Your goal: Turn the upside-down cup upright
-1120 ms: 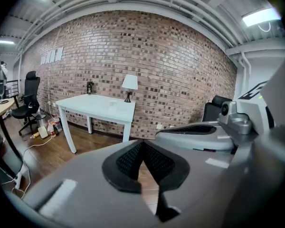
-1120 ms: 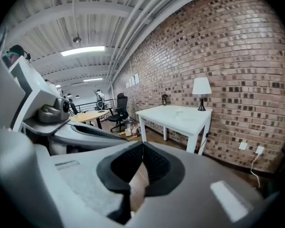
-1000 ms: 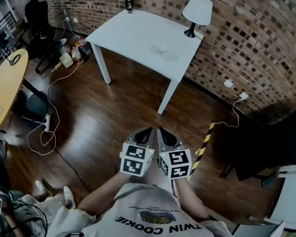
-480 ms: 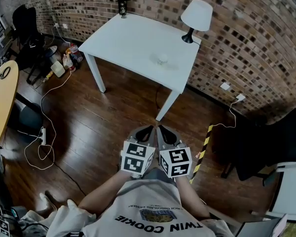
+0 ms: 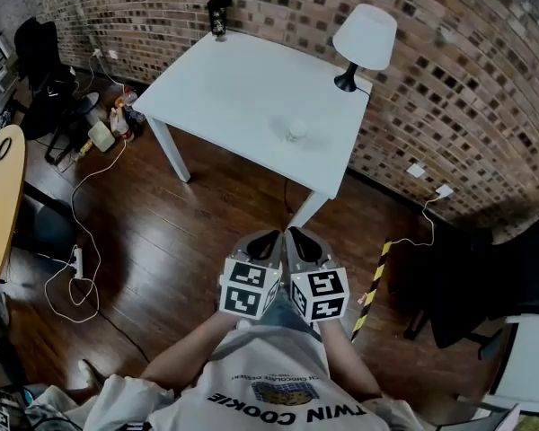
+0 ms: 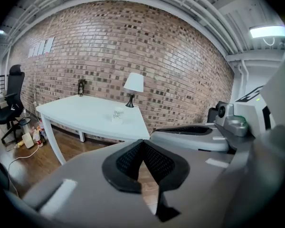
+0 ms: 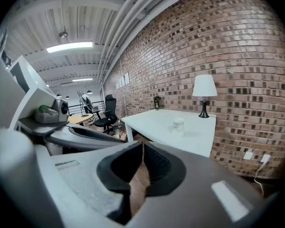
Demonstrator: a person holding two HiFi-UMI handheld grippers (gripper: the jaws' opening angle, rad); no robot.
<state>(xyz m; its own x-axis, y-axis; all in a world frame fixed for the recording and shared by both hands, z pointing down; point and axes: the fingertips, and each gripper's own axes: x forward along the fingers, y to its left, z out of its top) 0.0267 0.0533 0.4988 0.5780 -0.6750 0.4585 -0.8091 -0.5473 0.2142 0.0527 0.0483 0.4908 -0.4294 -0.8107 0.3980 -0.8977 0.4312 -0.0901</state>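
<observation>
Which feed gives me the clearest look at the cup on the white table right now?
The right gripper view: the cup shows side-on and unblocked on the table. The left gripper view shows the cup side-on too, a little less distinct. The head view shows only a small pale blob from above.

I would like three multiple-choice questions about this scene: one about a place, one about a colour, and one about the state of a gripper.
1. Where does the cup stand?
A. on the white table
B. on the wooden floor
C. on the yellow desk

2. What colour is the shade of the lamp?
A. black
B. white
C. red

3. How are the jaws of the left gripper?
A. wide open
B. shut on the cup
C. shut and empty

Key: 1 A, the head view shows it on the tabletop. 2 B, the shade is plainly white. 3 C, the left gripper view shows the jaws meeting with nothing between them.
</observation>
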